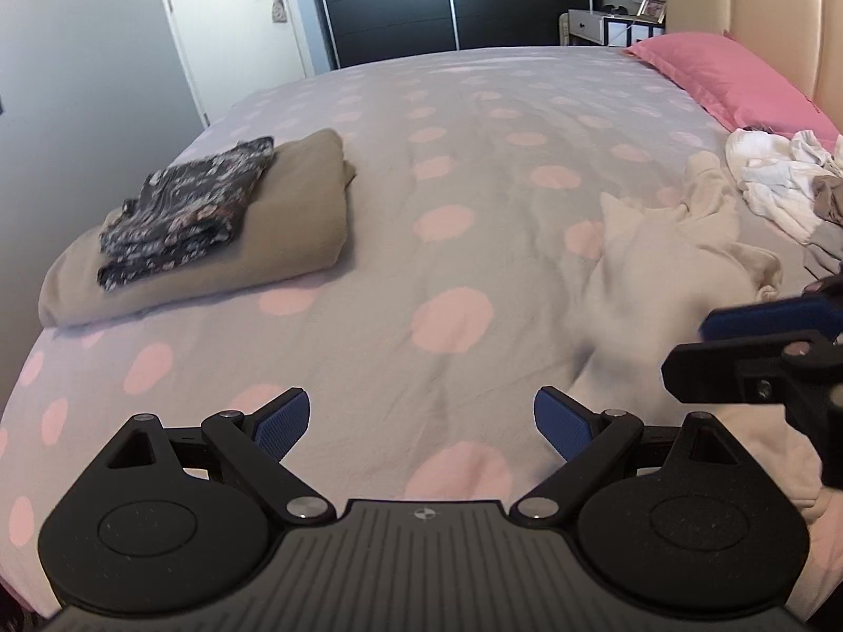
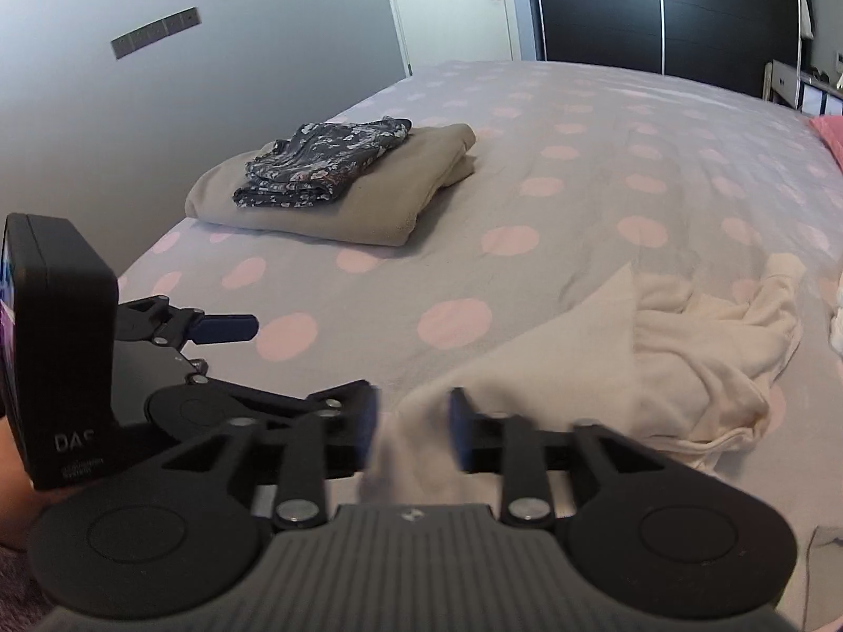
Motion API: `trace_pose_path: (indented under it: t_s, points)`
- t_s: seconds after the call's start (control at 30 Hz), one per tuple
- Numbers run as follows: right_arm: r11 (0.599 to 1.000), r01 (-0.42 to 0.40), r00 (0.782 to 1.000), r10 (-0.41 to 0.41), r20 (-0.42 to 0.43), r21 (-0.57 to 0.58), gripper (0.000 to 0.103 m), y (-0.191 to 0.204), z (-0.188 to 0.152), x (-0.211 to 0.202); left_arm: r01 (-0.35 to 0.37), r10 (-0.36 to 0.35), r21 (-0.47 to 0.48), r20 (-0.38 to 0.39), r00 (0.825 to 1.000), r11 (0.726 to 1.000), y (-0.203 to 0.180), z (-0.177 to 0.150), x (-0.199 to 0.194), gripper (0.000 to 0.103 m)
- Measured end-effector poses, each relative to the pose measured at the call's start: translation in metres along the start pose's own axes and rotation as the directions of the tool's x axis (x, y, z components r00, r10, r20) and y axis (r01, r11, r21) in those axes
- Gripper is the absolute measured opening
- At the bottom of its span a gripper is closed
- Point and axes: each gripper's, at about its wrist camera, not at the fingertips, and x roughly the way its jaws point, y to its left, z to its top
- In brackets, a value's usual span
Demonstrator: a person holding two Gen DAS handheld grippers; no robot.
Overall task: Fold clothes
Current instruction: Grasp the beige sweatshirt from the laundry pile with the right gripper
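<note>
A crumpled cream garment (image 1: 679, 274) lies on the bed at the right; it also shows in the right wrist view (image 2: 658, 368). My right gripper (image 2: 413, 429) has the garment's near edge between its jaws, which stand a little apart; the cloth there is blurred. It also shows at the right edge of the left wrist view (image 1: 701, 342). My left gripper (image 1: 421, 424) is open and empty above the spotted bedspread (image 1: 448, 184), left of the garment. A folded beige garment (image 1: 295, 210) with a folded dark floral one (image 1: 184, 210) on top sits at the left.
A pile of unfolded white and grey clothes (image 1: 780, 184) lies at the far right by a pink pillow (image 1: 727, 73). A beige headboard (image 1: 764, 0), a black wardrobe (image 1: 448, 0) and a white door (image 1: 232, 16) stand beyond the bed. The bed's left edge runs beside a grey wall (image 2: 158, 79).
</note>
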Motion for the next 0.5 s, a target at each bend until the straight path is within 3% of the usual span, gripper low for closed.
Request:
trace_pose_path:
  t_s: [0.2, 0.4, 0.5]
  points:
    - [0.994, 0.109, 0.994, -0.108, -0.03, 0.006, 0.053, -0.034, -0.008, -0.014, 0.05, -0.051, 0.013, 0.022, 0.998, 0.999, -0.003, -0.004, -0.008, 0.094]
    - [0.961, 0.274, 0.957, -0.269, -0.108, 0.031, 0.064, -0.092, -0.033, -0.017, 0.18, -0.18, 0.024, 0.003, 0.984, 0.983, -0.017, -0.01, 0.004, 0.094]
    - [0.952, 0.296, 0.947, -0.281, -0.157, 0.08, 0.065, -0.112, -0.052, -0.01, 0.202, -0.2, 0.053, -0.036, 0.979, 0.978, -0.029, -0.019, 0.017, 0.094]
